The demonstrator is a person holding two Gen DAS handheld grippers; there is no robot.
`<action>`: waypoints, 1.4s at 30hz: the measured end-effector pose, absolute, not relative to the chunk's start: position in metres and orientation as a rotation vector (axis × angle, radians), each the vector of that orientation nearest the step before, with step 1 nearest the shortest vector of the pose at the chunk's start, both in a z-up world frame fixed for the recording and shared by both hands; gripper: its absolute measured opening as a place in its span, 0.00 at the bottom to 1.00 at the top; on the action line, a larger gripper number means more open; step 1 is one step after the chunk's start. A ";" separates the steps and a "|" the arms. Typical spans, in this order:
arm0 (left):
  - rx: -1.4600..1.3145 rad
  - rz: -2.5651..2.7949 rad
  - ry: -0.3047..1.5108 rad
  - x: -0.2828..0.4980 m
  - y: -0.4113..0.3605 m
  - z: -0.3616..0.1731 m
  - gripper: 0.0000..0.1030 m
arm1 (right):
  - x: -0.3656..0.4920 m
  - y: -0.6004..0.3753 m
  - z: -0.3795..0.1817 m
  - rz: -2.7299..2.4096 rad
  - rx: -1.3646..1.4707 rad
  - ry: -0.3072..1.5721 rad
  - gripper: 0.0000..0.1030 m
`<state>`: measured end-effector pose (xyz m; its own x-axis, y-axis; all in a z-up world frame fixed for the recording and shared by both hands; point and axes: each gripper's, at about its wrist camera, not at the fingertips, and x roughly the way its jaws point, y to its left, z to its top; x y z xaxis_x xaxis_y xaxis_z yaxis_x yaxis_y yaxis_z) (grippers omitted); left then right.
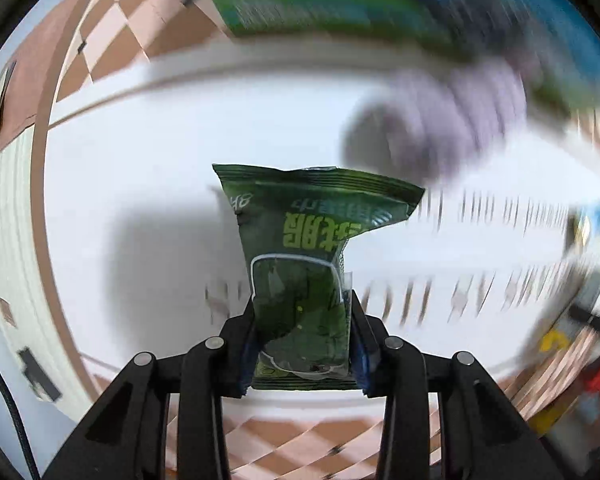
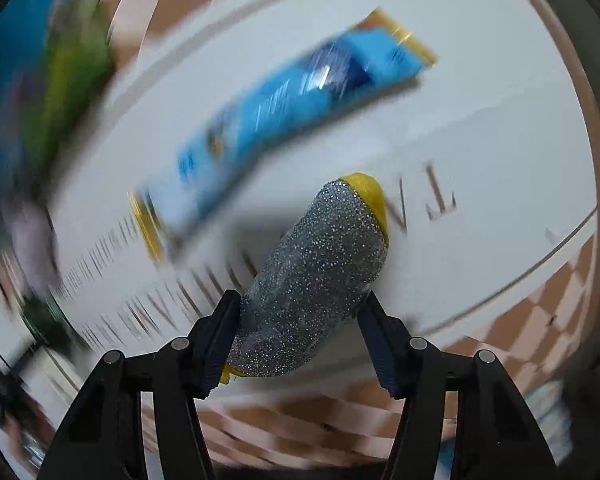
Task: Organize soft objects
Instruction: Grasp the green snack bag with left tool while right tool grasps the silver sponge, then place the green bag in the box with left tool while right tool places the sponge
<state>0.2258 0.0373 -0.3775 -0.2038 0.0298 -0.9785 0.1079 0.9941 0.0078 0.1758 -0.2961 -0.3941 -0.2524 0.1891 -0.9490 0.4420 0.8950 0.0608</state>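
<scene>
My left gripper is shut on a dark green snack packet with yellow-green lettering and holds it above a white mat. My right gripper is shut on a silver glitter sponge with a yellow backing, held above the same white mat. A blurred lilac soft object lies on the mat to the right in the left wrist view. A blue and yellow packet lies on the mat ahead in the right wrist view.
The mat lies on a brown and cream checkered floor. A blurred green and blue container stands at the mat's far edge and shows at the left of the right wrist view. Yellow and red items sit at right.
</scene>
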 end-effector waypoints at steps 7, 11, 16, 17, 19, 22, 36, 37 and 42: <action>0.165 -0.066 1.788 0.204 0.016 -0.385 0.40 | 0.149 -0.263 -0.395 -0.176 0.155 1.916 0.64; 0.089 -0.048 1.814 0.210 0.017 -0.388 0.40 | 0.145 -0.264 -0.389 -0.211 0.221 1.890 0.67; 0.067 -0.035 1.824 0.215 0.008 -0.387 0.41 | 0.131 -0.286 -0.391 -0.297 0.397 1.864 0.67; 0.063 -0.034 1.823 0.211 0.010 -0.387 0.41 | 0.129 -0.291 -0.394 -0.291 0.419 1.853 0.65; 0.056 -0.028 1.825 0.214 -0.001 -0.387 0.41 | 0.133 -0.279 -0.393 -0.207 0.326 1.862 0.58; 0.055 -0.022 1.830 0.218 -0.003 -0.388 0.41 | 0.137 -0.239 -0.390 -0.027 -0.001 1.910 0.58; 0.038 -0.029 1.844 0.198 0.029 -0.410 0.60 | 0.125 -0.304 -0.372 -0.179 0.247 1.806 0.76; 0.032 -0.026 1.844 0.199 0.029 -0.410 0.60 | 0.124 -0.307 -0.375 -0.188 0.255 1.814 0.76; 0.007 -0.010 1.817 0.198 0.032 -0.408 0.37 | 0.128 -0.300 -0.386 -0.197 0.246 1.806 0.65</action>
<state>0.1981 0.0325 -0.4081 -0.2438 -0.0007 -0.9698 0.0104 0.9999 -0.0033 0.1281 -0.2998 -0.3859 -0.2371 0.0627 -0.9695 0.2697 0.9629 -0.0037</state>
